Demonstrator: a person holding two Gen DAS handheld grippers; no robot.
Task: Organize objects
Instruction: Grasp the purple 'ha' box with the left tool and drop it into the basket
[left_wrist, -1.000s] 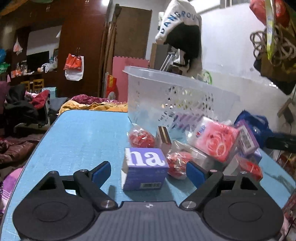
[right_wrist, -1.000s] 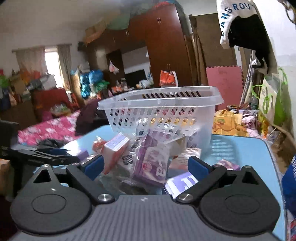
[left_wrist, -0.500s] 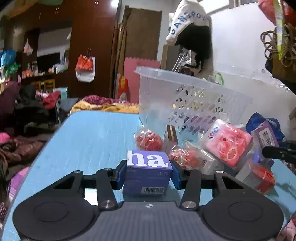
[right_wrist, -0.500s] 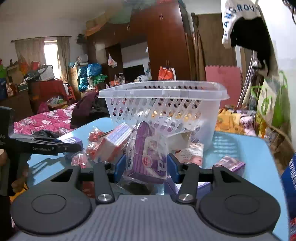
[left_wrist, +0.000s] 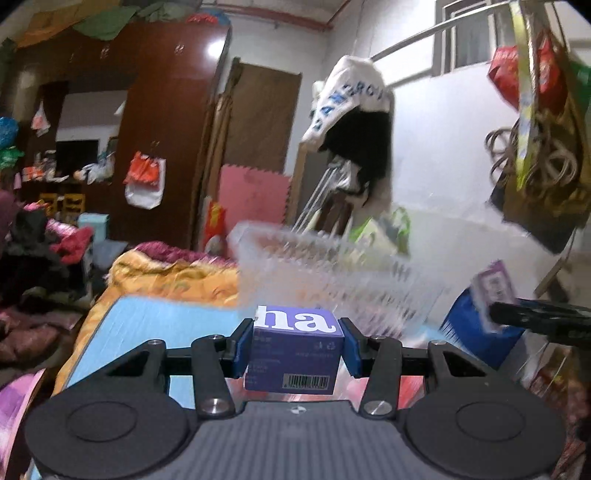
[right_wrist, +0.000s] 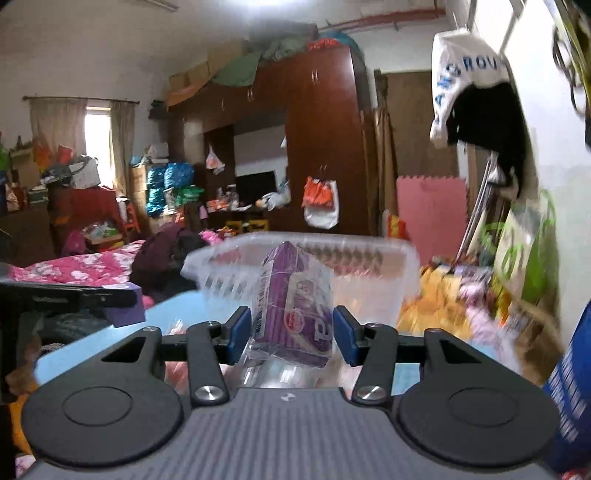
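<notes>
My left gripper (left_wrist: 295, 349) is shut on a purple box (left_wrist: 295, 354) with white letters and a barcode, held above the blue table (left_wrist: 166, 314). Behind it stands the clear plastic basket (left_wrist: 325, 269), blurred. My right gripper (right_wrist: 290, 334) is shut on a purple packet in clear wrap (right_wrist: 295, 306), lifted in front of the same basket (right_wrist: 373, 266). The right gripper (left_wrist: 539, 319) with its purple packet (left_wrist: 493, 286) shows at the right of the left wrist view. At the left edge of the right wrist view is the left gripper (right_wrist: 74, 295) with its purple box (right_wrist: 123, 314).
Blurred red and pink packets (left_wrist: 373, 391) lie on the table below the grippers. A blue bag (left_wrist: 476, 332) sits at the table's right. Clothes hang on the wall (left_wrist: 351, 122) behind the basket. A bed with heaped bedding (right_wrist: 81, 266) lies beyond the table's left edge.
Both grippers went from open to shut, the left on the purple box and the right on the purple packet. Both then rose, lifting their items off the table toward the basket's rim height.
</notes>
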